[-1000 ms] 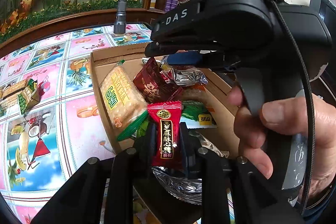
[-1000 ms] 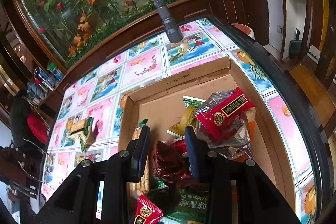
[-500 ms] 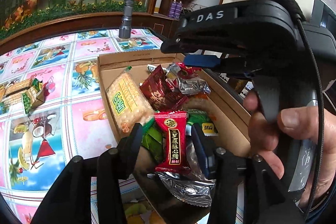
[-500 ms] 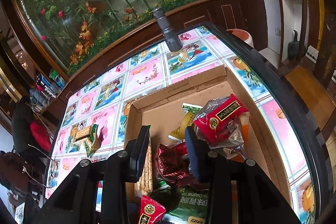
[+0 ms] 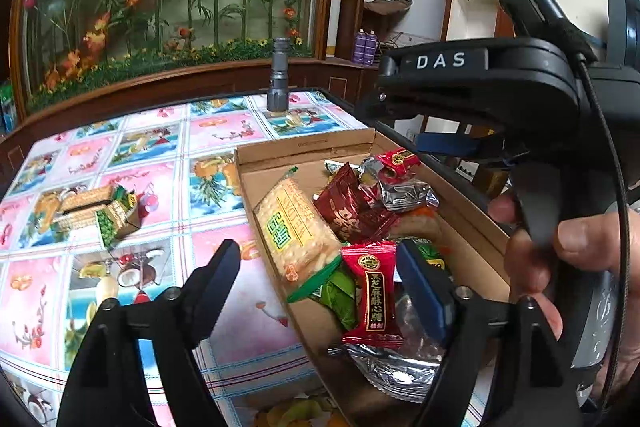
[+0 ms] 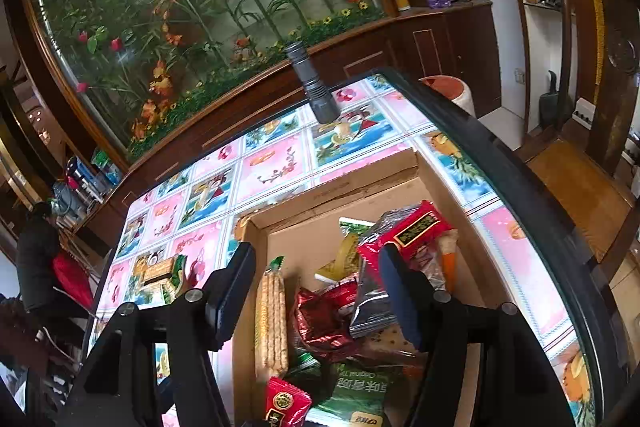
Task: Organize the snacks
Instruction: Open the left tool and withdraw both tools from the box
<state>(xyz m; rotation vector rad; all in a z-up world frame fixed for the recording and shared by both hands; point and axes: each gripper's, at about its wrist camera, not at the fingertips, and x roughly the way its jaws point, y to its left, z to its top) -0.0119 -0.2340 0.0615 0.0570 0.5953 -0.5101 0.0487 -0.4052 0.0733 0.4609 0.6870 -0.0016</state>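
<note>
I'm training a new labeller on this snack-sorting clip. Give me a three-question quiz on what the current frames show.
1. True or false: the left gripper is clamped shut on the red candy packet.
2. Where do the yellow crackers lie? A) on the tablecloth B) in the cardboard box C) on a chair
3. Fill in: the grey object standing upright at the table's far edge is a ____.

Key: 1 false, its jaws have just been opening and stand apart from the packet; 2 B; 3 flashlight.
</note>
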